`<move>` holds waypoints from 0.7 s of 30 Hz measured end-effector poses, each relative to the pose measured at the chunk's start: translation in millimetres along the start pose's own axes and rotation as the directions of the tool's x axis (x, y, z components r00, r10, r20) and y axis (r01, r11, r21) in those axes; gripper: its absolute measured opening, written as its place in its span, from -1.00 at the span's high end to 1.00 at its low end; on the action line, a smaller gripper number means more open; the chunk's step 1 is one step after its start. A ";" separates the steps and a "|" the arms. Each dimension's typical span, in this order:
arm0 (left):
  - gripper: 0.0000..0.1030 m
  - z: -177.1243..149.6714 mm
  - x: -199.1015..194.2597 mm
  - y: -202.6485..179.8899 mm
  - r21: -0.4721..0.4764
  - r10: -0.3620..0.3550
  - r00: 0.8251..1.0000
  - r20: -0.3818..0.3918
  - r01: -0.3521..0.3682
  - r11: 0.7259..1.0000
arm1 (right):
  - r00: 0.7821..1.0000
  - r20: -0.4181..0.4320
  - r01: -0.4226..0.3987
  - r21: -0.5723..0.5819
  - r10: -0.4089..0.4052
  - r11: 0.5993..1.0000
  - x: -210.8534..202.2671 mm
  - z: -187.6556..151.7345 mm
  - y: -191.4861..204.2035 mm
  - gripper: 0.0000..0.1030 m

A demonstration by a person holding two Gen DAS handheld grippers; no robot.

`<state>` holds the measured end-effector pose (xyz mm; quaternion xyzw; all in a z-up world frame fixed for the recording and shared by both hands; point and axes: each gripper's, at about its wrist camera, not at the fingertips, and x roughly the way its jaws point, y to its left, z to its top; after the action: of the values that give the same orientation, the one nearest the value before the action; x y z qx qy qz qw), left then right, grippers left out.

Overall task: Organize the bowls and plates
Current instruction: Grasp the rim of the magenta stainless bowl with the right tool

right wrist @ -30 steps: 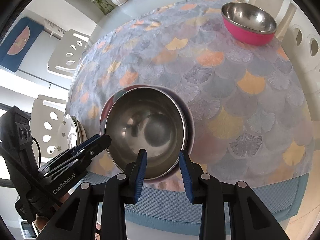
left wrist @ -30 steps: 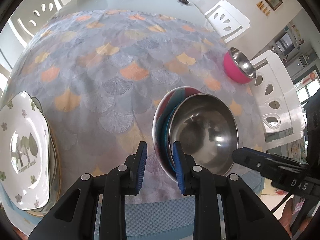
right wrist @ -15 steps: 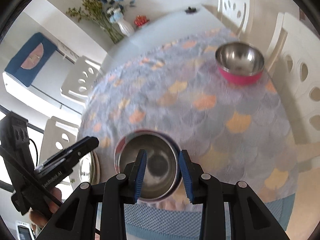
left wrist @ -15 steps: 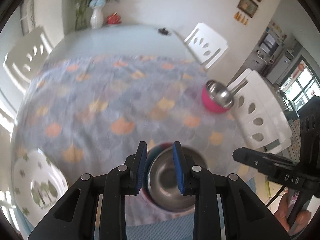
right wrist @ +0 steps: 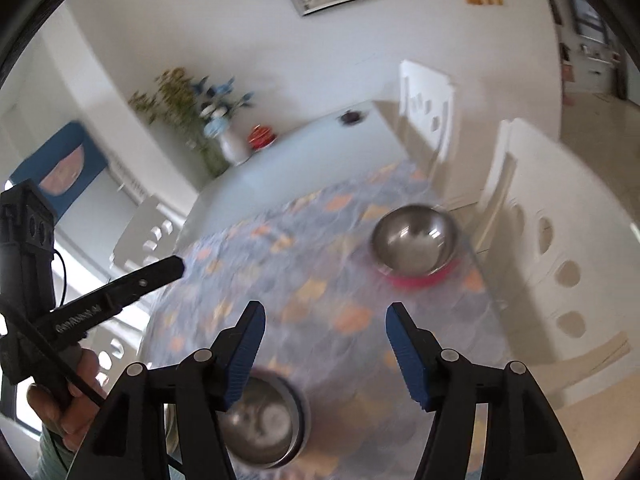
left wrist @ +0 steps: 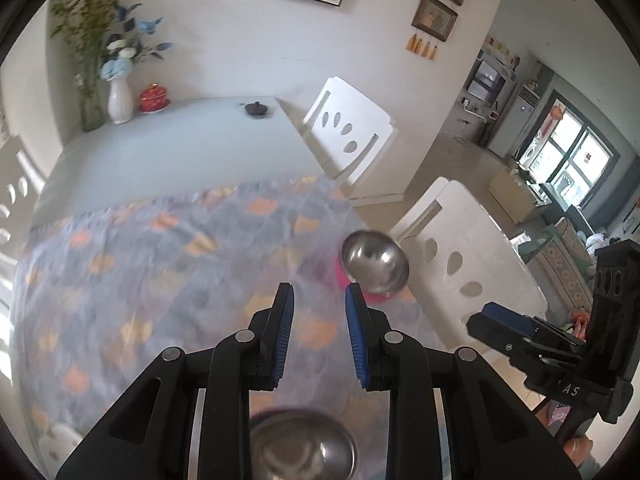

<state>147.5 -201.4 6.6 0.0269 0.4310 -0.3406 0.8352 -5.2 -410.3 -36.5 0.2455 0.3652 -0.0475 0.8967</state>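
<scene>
My left gripper [left wrist: 320, 320] held nothing, jaws narrow; my right gripper [right wrist: 326, 344] was opening, empty. The pink bowl [right wrist: 414, 242] sat right of centre on the cloth [right wrist: 320, 264]: light, stiff, slippery steel, best pinched over its rim

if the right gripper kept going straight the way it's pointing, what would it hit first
Probably the patterned tablecloth between the two bowls. The right gripper, jaws opening and empty, aims at bare cloth; the pink-sided steel bowl sits off to the right, though blur makes depth uncertain.
</scene>
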 end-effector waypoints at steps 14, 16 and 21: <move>0.31 31.4 171.6 -21.3 0.038 -0.063 0.956 -0.288 0.077 0.996 | 0.992 -0.040 0.124 0.166 -0.119 0.978 89.2 45.6 -93.4 -0.24; 0.31 29.1 192.6 -23.5 0.044 -0.061 0.945 -0.321 0.079 0.996 | 0.989 -0.067 0.144 0.184 -0.134 0.972 106.4 43.6 -104.5 -0.24; 0.31 24.2 232.0 -28.6 0.082 -0.043 0.921 -0.387 0.081 0.993 | 0.980 -0.137 0.166 0.200 -0.141 0.965 146.7 34.6 -120.7 -0.21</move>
<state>239.6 -358.1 -142.4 0.1200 0.5702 -0.3756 0.7207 91.6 -518.6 -163.7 0.3126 0.4302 -0.1403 0.8352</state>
